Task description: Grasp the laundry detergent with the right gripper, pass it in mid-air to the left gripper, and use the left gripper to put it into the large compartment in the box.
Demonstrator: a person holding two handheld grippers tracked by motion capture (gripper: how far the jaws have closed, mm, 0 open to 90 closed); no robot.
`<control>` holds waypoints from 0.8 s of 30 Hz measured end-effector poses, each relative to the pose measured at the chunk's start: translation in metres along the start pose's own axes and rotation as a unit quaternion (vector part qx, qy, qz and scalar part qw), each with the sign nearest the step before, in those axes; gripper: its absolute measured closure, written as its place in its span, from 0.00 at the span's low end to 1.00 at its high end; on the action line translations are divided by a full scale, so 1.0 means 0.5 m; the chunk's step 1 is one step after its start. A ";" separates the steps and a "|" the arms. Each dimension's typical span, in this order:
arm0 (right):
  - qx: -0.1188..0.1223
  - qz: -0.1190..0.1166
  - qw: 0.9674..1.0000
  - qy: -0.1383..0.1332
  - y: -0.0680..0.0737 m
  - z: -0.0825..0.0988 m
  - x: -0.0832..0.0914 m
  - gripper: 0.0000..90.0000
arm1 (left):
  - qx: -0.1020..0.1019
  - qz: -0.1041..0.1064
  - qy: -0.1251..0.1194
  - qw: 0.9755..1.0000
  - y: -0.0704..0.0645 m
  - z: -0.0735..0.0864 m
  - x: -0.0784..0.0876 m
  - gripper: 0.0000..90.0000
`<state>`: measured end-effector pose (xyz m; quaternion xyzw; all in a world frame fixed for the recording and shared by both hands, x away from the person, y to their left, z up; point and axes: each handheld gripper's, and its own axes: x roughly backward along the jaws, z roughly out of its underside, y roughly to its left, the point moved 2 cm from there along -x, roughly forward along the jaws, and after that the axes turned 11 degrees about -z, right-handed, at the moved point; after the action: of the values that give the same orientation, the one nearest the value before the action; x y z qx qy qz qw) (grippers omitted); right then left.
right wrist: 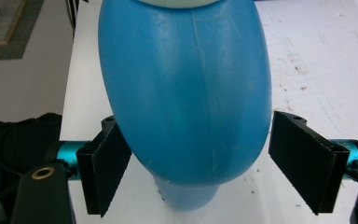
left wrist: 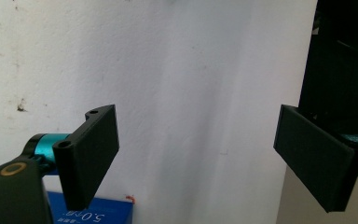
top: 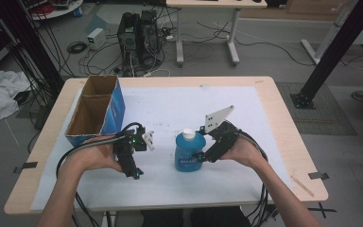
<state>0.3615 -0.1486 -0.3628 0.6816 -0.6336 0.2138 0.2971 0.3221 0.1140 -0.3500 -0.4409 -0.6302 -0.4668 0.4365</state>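
Observation:
A blue plastic bottle (top: 189, 151) with a pale cap stands upright near the middle of the white sheet (top: 170, 106). My right gripper (top: 199, 144) reaches it from the right and is shut on the bottle's body. In the right gripper view the bottle (right wrist: 186, 93) sits between the two black pads (right wrist: 303, 158), with my right gripper (right wrist: 200, 140) around its widest part. My left gripper (top: 134, 171) is held left of the bottle, apart from it. In the left gripper view my left gripper (left wrist: 196, 154) stands open over the bare sheet with nothing between its pads.
A blue-sided cardboard box (top: 97, 111), open on top with two compartments, stands at the table's left; a corner of the box (left wrist: 93, 212) is low in the left gripper view. Cables trail off the front edge. Computer towers (top: 139, 33) and a desk stand beyond the table.

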 end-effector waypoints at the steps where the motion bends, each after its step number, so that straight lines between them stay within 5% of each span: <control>1: 0.000 0.000 1.000 0.000 0.000 0.000 0.000 0.23 | 0.000 0.000 0.000 1.000 0.000 0.000 0.000 0.16; 13: 0.005 -0.017 0.999 -0.036 -0.006 0.019 -0.017 0.23 | -0.001 -0.001 0.002 1.000 -0.002 -0.001 -0.004 0.16; 24: 0.006 -0.025 0.999 -0.042 -0.009 0.026 -0.038 0.23 | -0.001 0.001 0.002 1.000 -0.003 -0.002 -0.008 0.16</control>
<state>0.3629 -0.1434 -0.3858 0.7074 -0.6267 0.1812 0.2719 0.3219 0.1121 -0.3540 -0.4411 -0.6283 -0.4682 0.4376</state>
